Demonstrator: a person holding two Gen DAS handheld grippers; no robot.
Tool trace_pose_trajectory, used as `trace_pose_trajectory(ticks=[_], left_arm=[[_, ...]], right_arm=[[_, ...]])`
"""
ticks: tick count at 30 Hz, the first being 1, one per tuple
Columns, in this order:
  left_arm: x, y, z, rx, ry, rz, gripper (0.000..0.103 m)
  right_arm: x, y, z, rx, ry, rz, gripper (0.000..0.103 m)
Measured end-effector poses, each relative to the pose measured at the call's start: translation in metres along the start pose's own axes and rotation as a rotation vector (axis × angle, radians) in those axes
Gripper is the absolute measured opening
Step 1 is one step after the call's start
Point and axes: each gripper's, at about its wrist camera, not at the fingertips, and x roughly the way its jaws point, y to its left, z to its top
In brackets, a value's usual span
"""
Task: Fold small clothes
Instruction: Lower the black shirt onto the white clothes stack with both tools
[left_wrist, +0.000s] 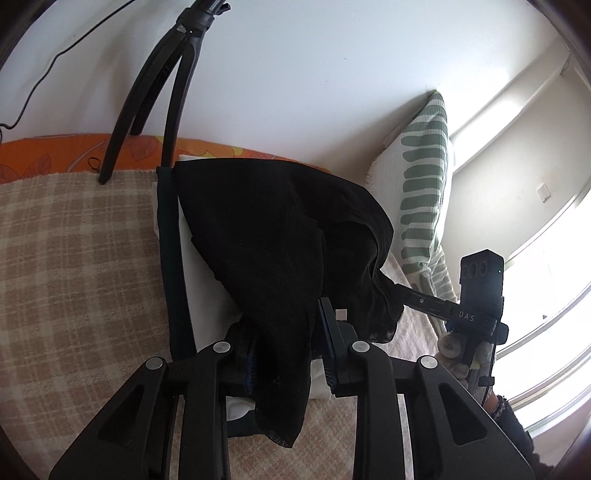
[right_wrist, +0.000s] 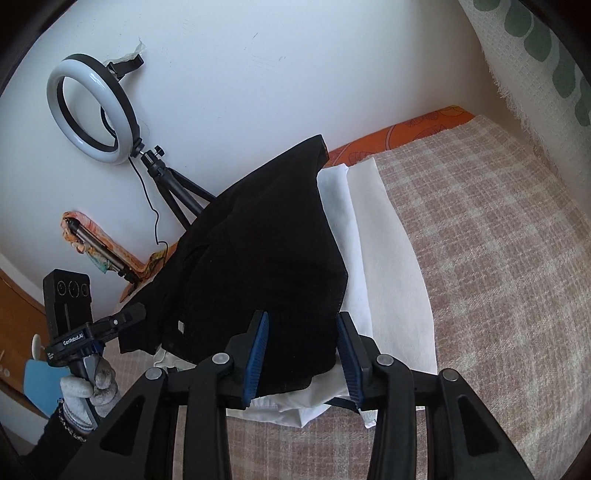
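My left gripper (left_wrist: 286, 354) had black cloth (left_wrist: 280, 236) running down between its 2 pads, which stood fairly wide; whether they truly pinched the fabric I could not tell, since it draped over and hid the left pad. In the right wrist view, though, the tip of that same gripper (right_wrist: 135, 314) seemed to be biting a bunched corner of the cloth (right_wrist: 258, 251) off to the left of my right gripper.

Ahead of both grippers the cloth was up off the bed (left_wrist: 74, 240), humped and tented between my 2 grips rather than lying flat. Beneath it, a white stack (right_wrist: 384, 266) lay flat and neat, which I took for pieces already folded, though I could not count them. A dark strap-like band (left_wrist: 173, 266) ran along the stack's left edge, ahead and to the left of my left gripper; what it belonged to I could not make out.

My right gripper (right_wrist: 303, 354) stood spread, the cloth's lower edge passing between its blue pads (right_wrist: 256, 354) with a clear gap at the right pad. From the other camera its tip (left_wrist: 400, 293) disappeared into a gathered corner of the cloth, so some grip there looked likely, not certain.

So I judged the black piece barely started: no crease was yet laid down, and it remained to be spread, folded over and set on the stack.
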Motion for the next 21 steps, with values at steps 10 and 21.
trace_pose_trajectory(ticks=[10,21], left_arm=[[-0.012,-0.003,0.012,0.006,-0.013,-0.007,0.009],[-0.029,-0.011,0.016,0.094,-0.009,0.094,0.030]], right_arm=[[-0.036,0.015,0.009,-0.087,-0.006,-0.067,0.001],[-0.049,0.031,0.017,-0.226,-0.062,-0.246,0.039]])
